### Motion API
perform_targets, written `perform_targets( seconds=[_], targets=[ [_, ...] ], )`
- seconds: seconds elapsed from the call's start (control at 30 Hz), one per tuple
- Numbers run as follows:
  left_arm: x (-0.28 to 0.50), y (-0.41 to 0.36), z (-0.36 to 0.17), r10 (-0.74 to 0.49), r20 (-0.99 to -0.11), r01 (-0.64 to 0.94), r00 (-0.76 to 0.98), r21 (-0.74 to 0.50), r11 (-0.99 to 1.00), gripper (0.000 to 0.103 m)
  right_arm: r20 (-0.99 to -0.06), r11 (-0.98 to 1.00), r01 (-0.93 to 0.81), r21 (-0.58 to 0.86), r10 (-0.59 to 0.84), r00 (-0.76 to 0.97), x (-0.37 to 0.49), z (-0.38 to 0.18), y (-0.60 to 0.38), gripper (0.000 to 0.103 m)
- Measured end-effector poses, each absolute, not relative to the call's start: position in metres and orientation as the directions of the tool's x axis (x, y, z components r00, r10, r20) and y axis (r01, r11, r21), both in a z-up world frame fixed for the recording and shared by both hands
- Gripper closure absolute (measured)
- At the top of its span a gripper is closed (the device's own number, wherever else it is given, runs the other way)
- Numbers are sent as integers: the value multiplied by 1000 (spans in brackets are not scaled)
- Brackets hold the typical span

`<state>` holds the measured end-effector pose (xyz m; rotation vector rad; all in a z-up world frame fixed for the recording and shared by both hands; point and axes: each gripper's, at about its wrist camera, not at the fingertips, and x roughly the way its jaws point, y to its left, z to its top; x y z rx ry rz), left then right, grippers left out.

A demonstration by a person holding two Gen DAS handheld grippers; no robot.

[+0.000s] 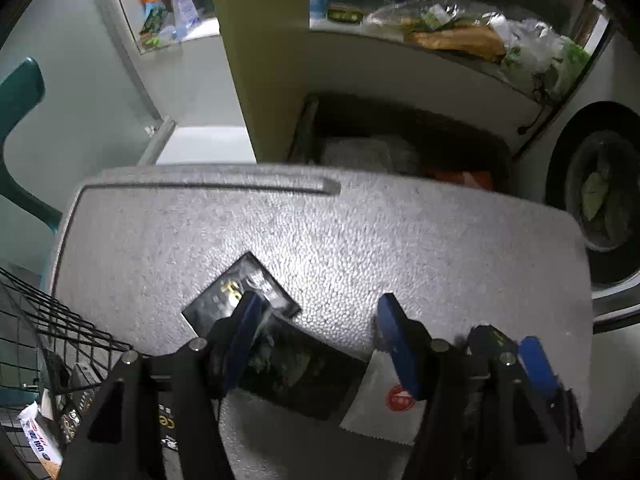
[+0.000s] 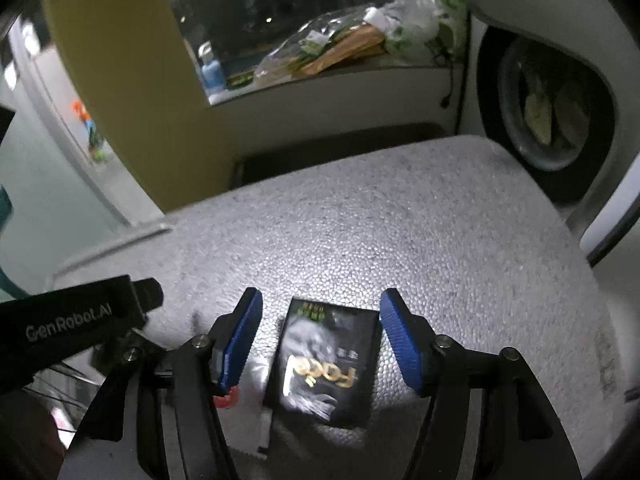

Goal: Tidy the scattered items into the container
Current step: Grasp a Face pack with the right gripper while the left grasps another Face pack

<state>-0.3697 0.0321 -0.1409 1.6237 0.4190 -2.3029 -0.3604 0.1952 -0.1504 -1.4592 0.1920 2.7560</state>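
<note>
Several flat packets lie on a white foam board (image 1: 360,232). In the left wrist view a black packet with gold print (image 1: 240,296) lies by my left finger, a second dark packet (image 1: 296,372) lies between the fingers, and a white packet with a red mark (image 1: 384,396) lies by the right finger. My left gripper (image 1: 320,320) is open above them. A black wire basket (image 1: 48,328) at the lower left holds some packets. In the right wrist view my right gripper (image 2: 320,320) is open over a black "Face" packet (image 2: 328,364) on the foam board (image 2: 400,220). The white packet (image 2: 256,384) lies to its left.
My right gripper's blue finger (image 1: 536,364) shows at the lower right of the left view. The left gripper's body (image 2: 72,320) shows at the left of the right view. A washing machine drum (image 1: 596,192) stands to the right. A cluttered shelf (image 1: 460,36) and a dark crate (image 1: 400,144) sit behind the board.
</note>
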Motion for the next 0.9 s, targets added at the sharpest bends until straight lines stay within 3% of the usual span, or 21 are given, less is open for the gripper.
perform_targets(
  seconds=[0.17,0.27,0.77,0.9],
  targets=[
    [-360,33,-148,-58,-944,405,-324,-83,-911,37,-835,-994,-44,98,-58,-547,-354,-157,202,41],
    [-346,44,-150,-62,-946,372,-319,-65,-926,37,-835,-997,-11,81,-61,-547,-341,-158,204,55],
    [-294,66,-151,-32,-939,283,-341,-71,-956,34,-824,-990,4,138,-117,-554,-259,-151,233,55],
    [-288,60,-151,-24,-937,281,-349,-80,-956,33,-814,-994,6,107,-91,-574,-251,-145,235,48]
  ],
)
